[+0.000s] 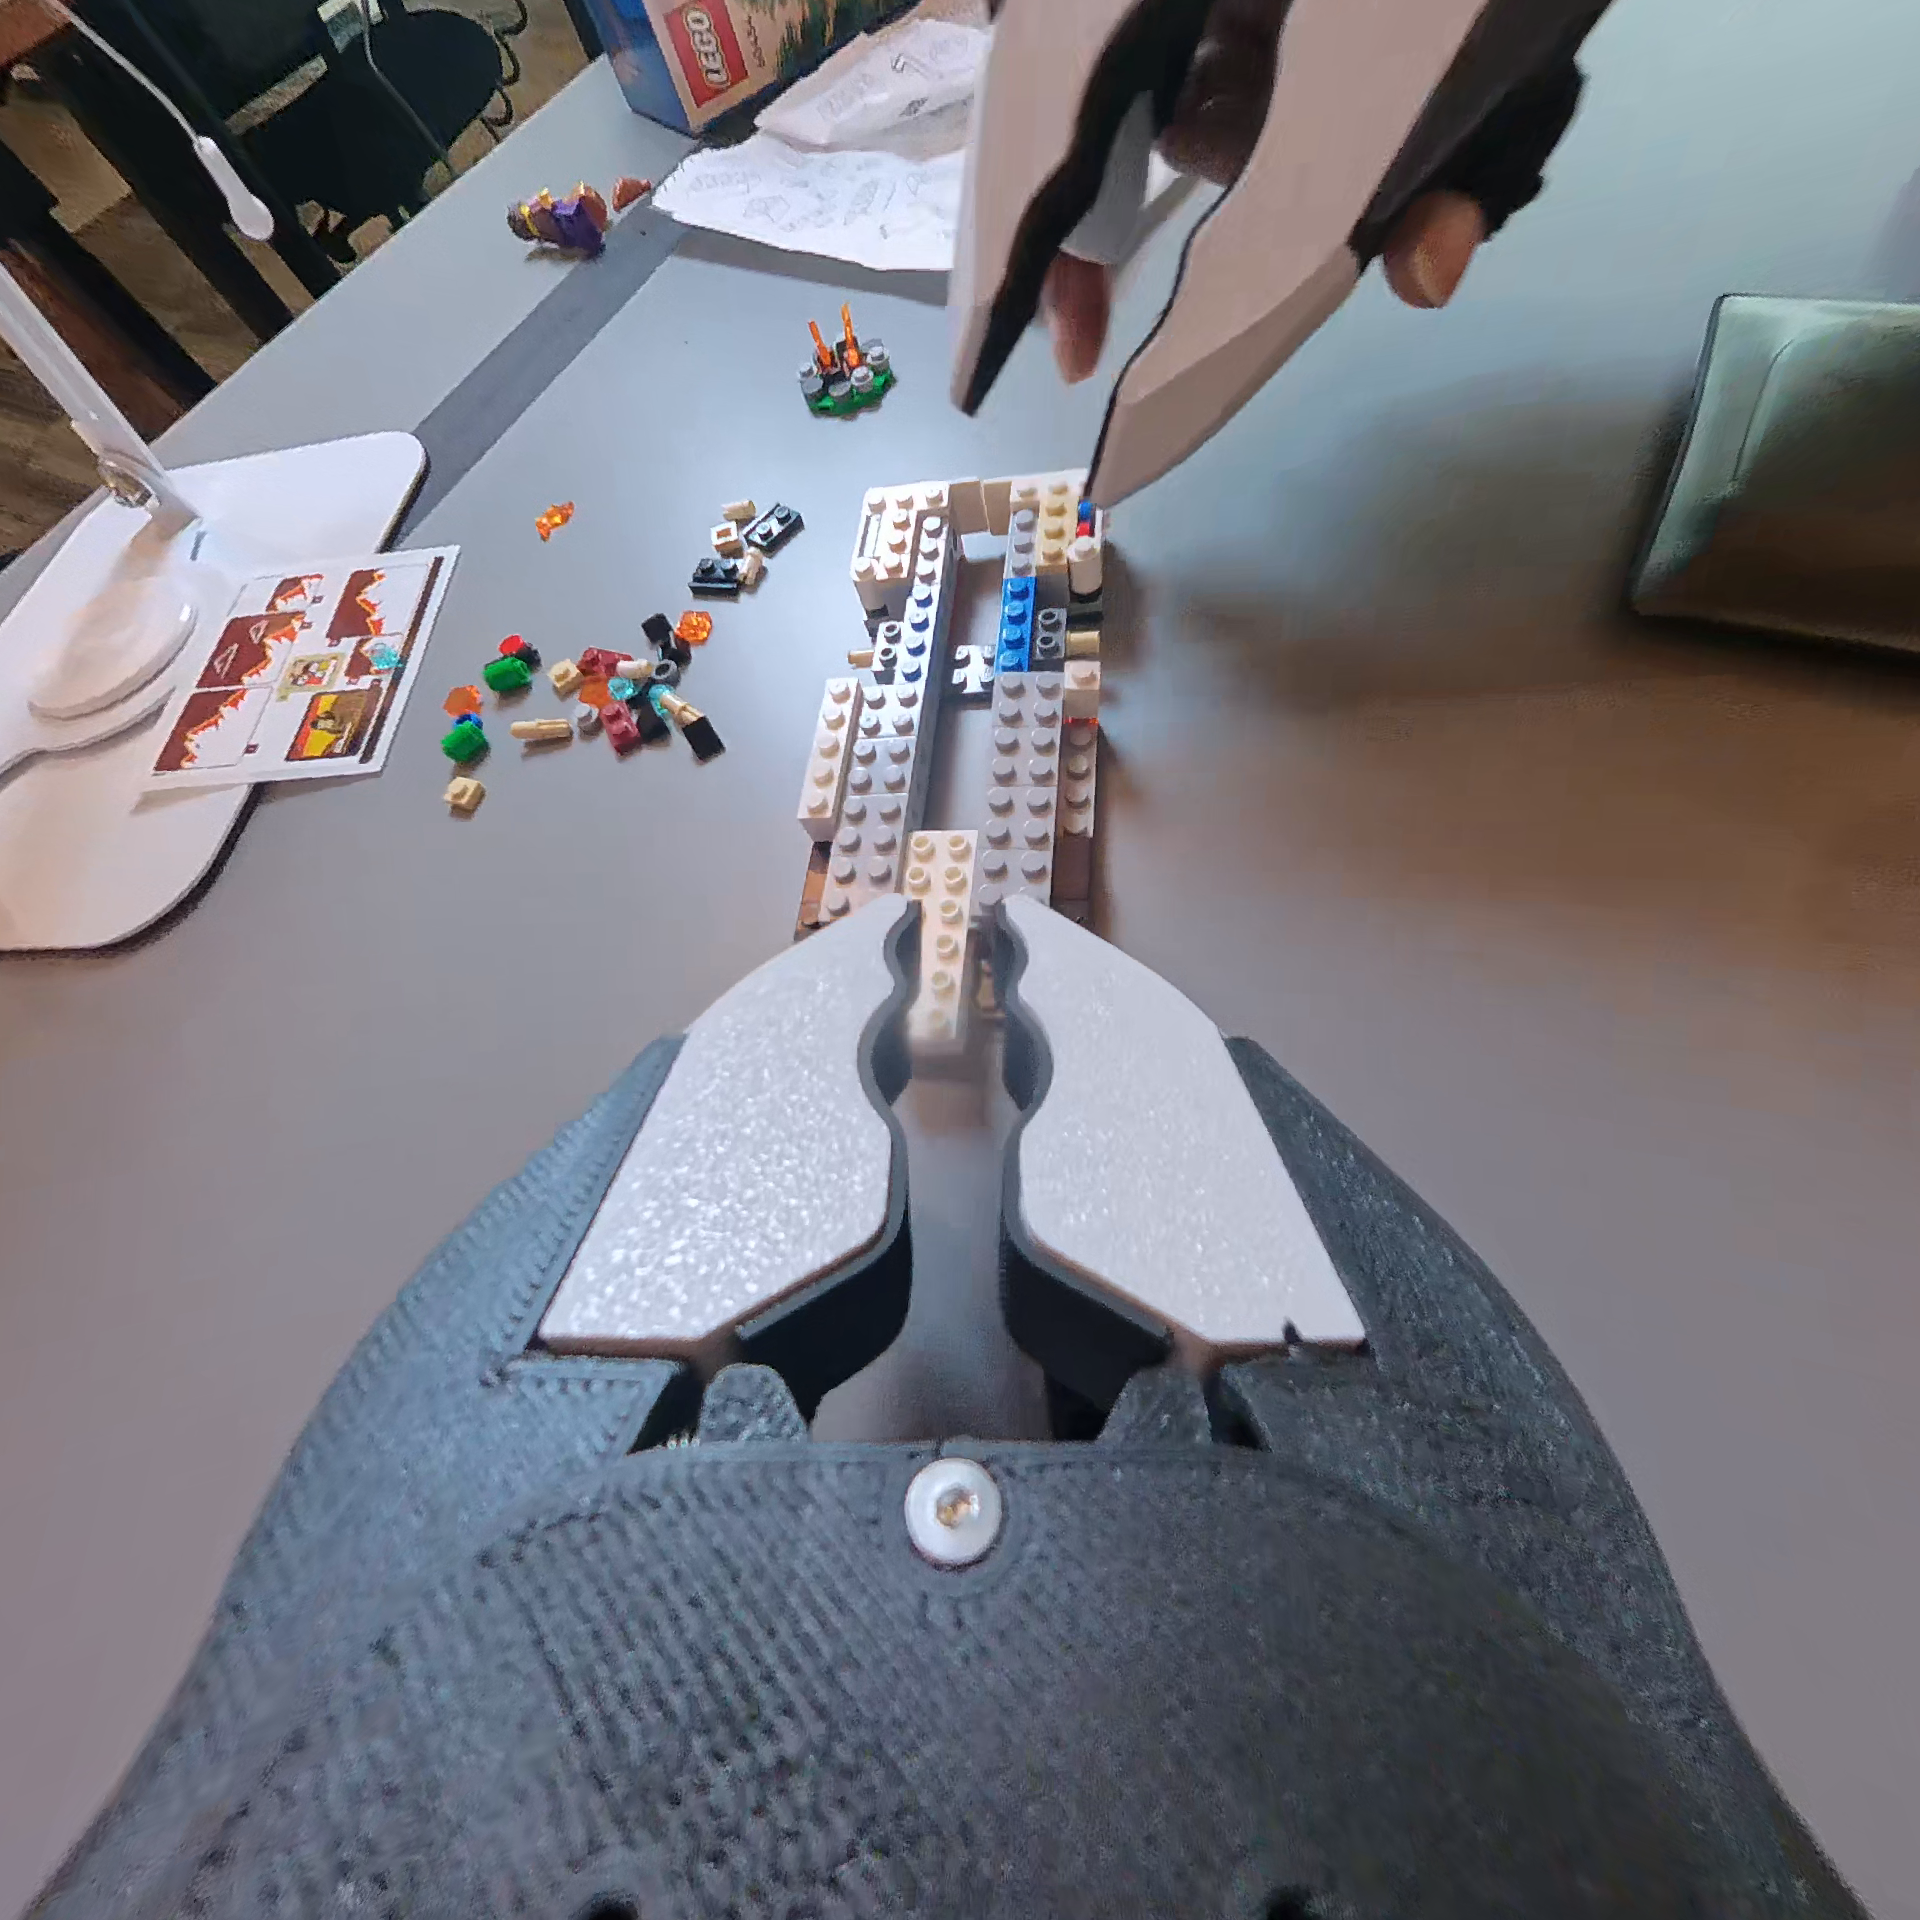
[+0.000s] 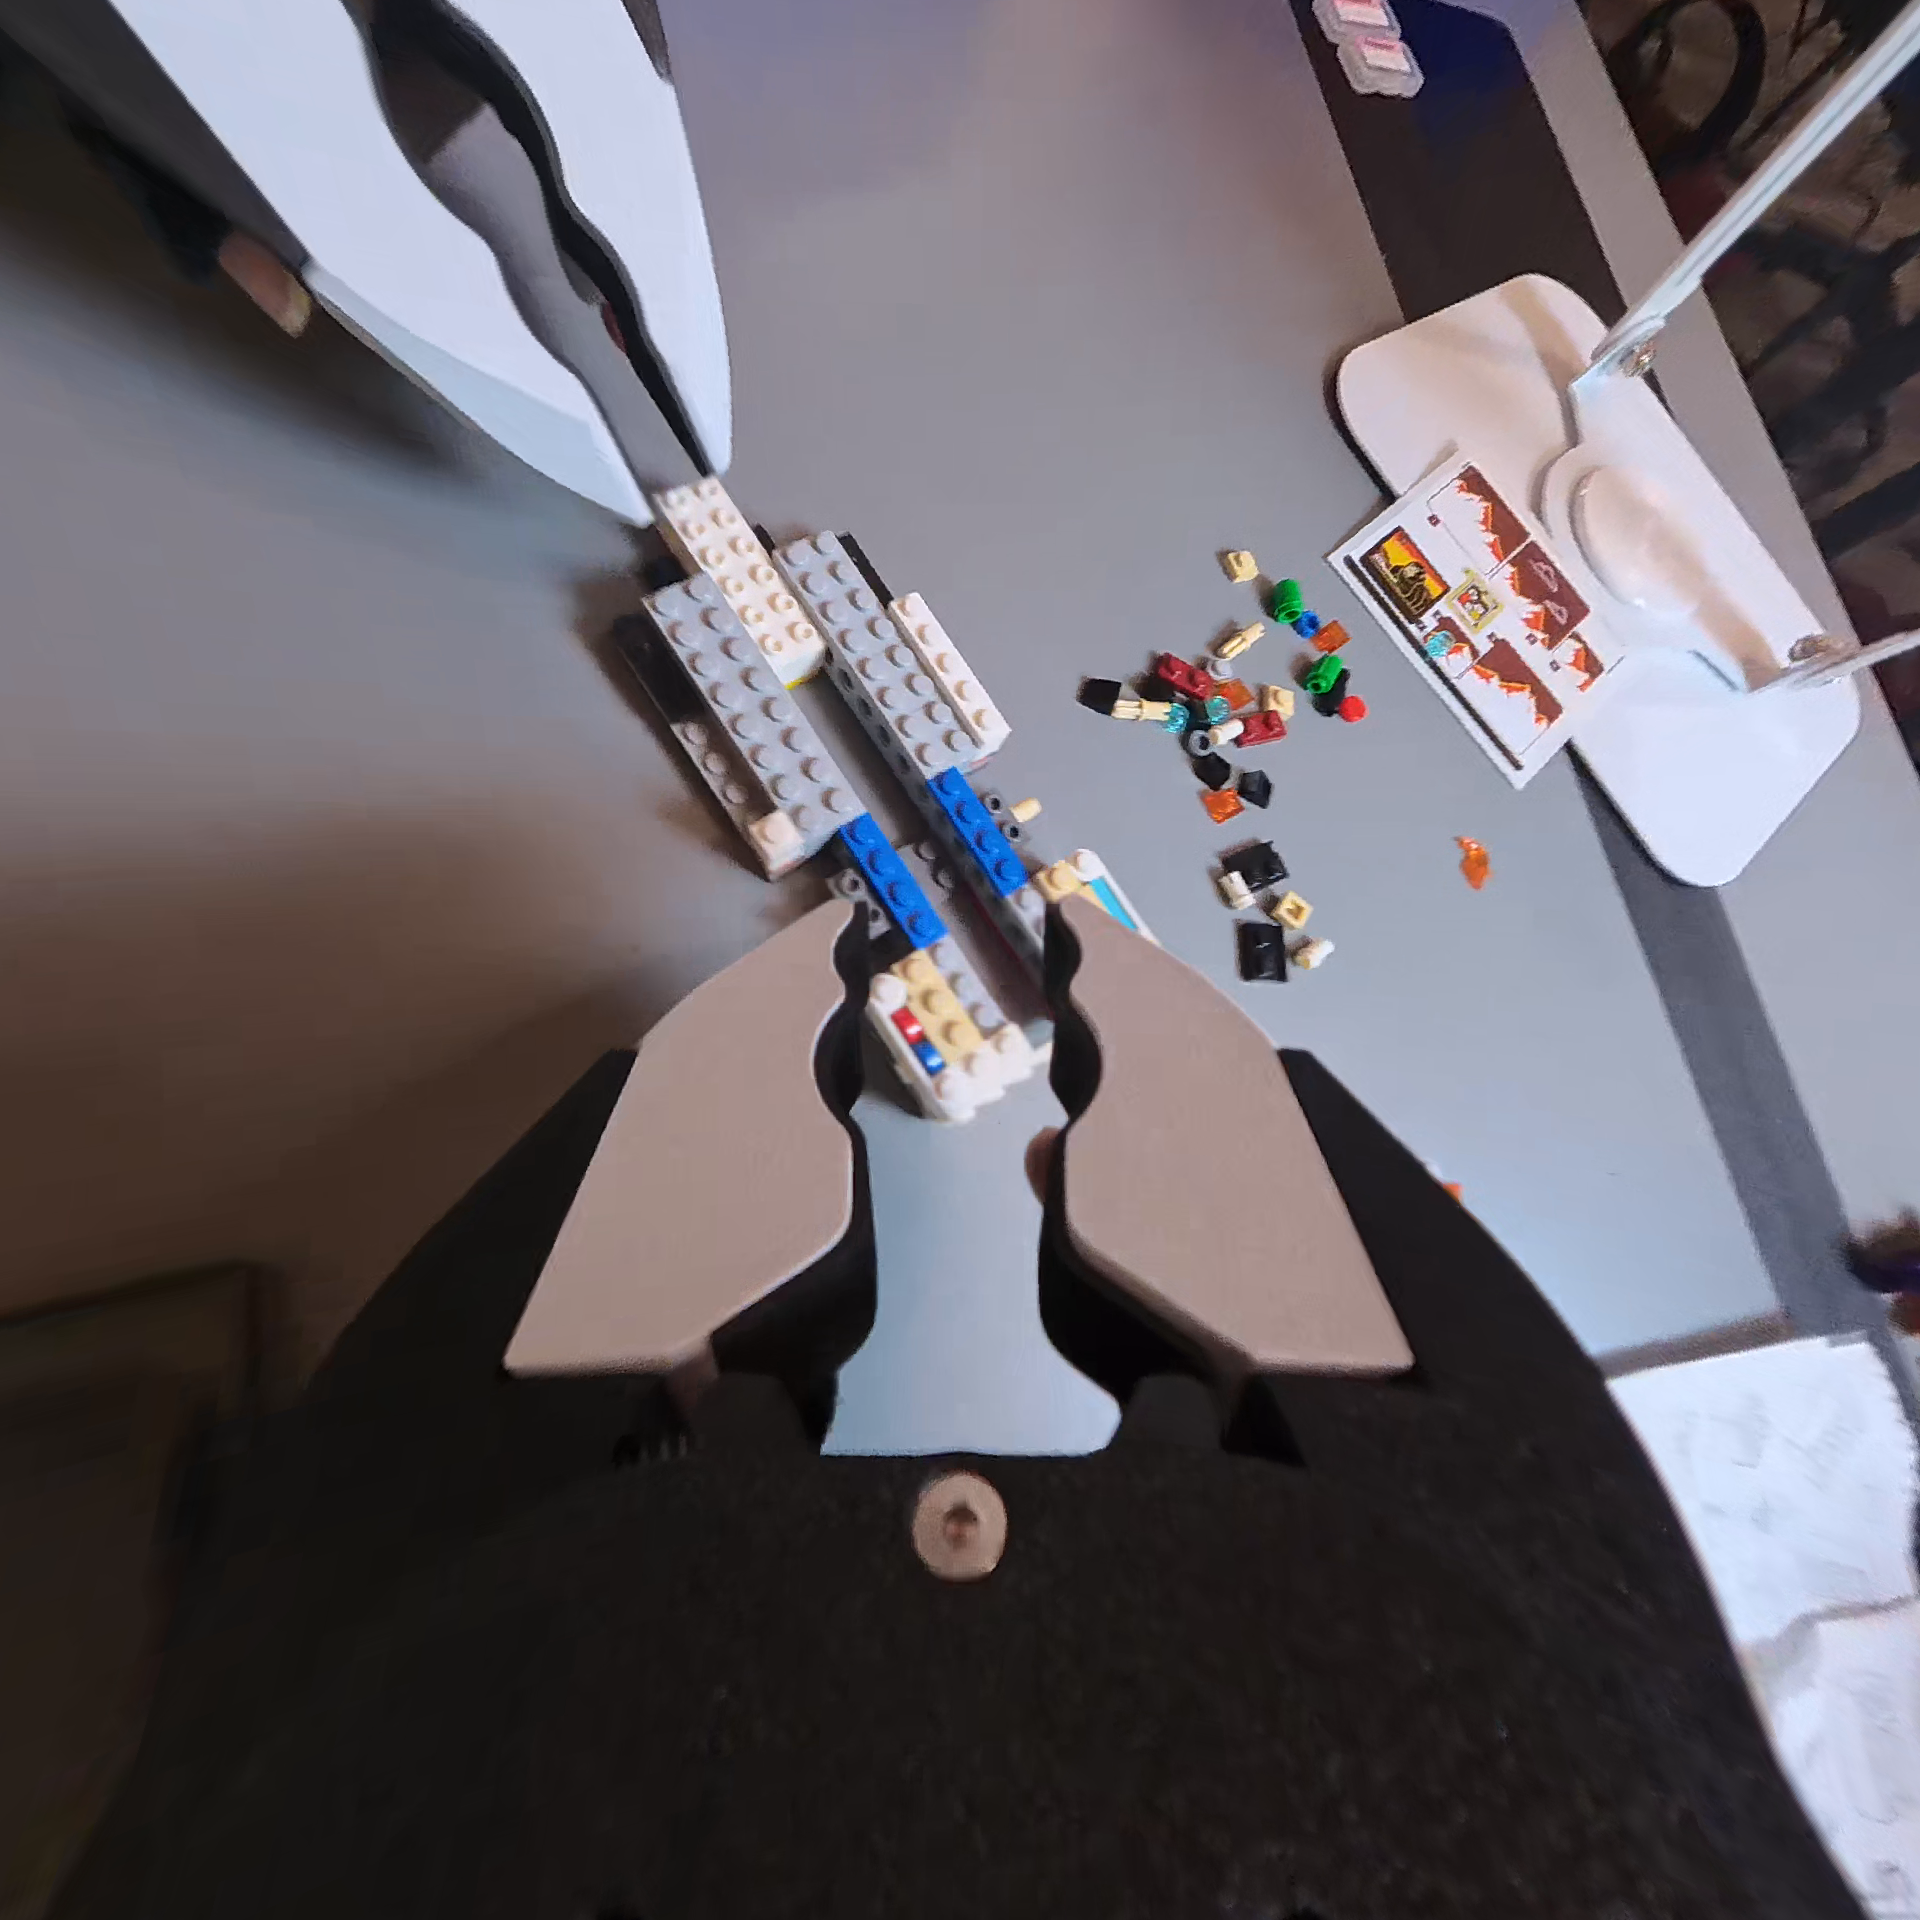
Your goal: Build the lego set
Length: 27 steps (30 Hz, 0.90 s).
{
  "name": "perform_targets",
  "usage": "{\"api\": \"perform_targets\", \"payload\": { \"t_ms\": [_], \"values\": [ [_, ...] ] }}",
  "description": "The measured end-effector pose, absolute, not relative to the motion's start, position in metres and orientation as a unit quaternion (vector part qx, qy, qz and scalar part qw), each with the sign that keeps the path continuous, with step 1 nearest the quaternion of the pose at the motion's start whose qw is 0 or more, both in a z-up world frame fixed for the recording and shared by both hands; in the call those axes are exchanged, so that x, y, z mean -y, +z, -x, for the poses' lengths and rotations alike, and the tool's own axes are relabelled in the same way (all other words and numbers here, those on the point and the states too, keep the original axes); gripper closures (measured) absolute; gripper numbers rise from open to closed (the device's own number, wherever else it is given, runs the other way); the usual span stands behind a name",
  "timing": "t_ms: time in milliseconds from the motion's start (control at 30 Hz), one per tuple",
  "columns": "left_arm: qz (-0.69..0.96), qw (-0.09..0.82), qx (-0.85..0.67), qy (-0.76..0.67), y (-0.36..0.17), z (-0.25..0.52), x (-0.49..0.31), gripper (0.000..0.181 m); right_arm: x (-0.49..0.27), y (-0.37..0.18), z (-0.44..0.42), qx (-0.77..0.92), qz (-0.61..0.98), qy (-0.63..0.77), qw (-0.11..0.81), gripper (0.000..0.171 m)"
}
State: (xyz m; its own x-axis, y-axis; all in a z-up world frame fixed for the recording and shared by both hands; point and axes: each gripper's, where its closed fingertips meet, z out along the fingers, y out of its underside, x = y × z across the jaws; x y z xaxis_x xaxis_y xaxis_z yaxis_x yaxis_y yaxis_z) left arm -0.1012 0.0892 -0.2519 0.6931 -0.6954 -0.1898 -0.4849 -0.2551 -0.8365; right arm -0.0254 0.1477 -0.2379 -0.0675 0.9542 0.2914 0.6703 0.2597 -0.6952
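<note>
A long grey, white and blue lego build [image 1: 1023, 748] lies on the grey table, and it also shows in the right wrist view [image 2: 748, 717]. My left gripper [image 1: 951, 914] is shut on a long cream brick [image 1: 940, 935] that rests on the build's near end. In the right wrist view the left gripper [image 2: 681, 488] meets that cream brick [image 2: 743, 582] at the build's far end. My right gripper [image 2: 951, 914] is open, with its jaws on either side of the build's other end. In the left wrist view the right gripper [image 1: 1034, 447] has one fingertip [image 1: 1096, 488] at the build's far corner.
Loose small pieces [image 1: 613, 686] [image 2: 1236, 707] lie beside the build. A sticker sheet [image 1: 301, 665] [image 2: 1475, 623] leans on a white lamp base [image 1: 94, 665] [image 2: 1683, 727]. A small campfire build [image 1: 847, 369], paper instructions [image 1: 831, 187], a lego box [image 1: 717, 52] and a dark pouch [image 1: 1787, 468] lie farther off.
</note>
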Motion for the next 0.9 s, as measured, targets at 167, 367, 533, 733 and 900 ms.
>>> {"api": "perform_targets", "payload": {
  "t_ms": [167,367,533,733,900],
  "values": [
    [0.791,0.457,-0.389,-0.121,-0.258,0.09,-0.08,0.168,-0.165,-0.247,0.036,0.783,0.525,0.172,0.285,0.123],
    [0.794,0.458,-0.383,-0.115,-0.26,0.096,-0.082,0.163,-0.165,-0.262,0.042,0.863,0.456,0.141,0.163,0.098],
    [0.796,0.456,-0.377,-0.124,-0.262,0.098,-0.083,0.162,-0.144,-0.272,0.049,0.89,0.425,0.147,0.078,0.104],
    [0.79,0.459,-0.386,-0.125,-0.261,0.097,-0.081,0.162,-0.136,-0.283,0.048,0.895,0.425,0.129,0.044,0.12],
    [0.781,0.457,-0.404,-0.136,-0.259,0.089,-0.074,0.16,-0.119,-0.282,0.036,0.881,0.451,0.137,0.041,0.121]
  ]
}}
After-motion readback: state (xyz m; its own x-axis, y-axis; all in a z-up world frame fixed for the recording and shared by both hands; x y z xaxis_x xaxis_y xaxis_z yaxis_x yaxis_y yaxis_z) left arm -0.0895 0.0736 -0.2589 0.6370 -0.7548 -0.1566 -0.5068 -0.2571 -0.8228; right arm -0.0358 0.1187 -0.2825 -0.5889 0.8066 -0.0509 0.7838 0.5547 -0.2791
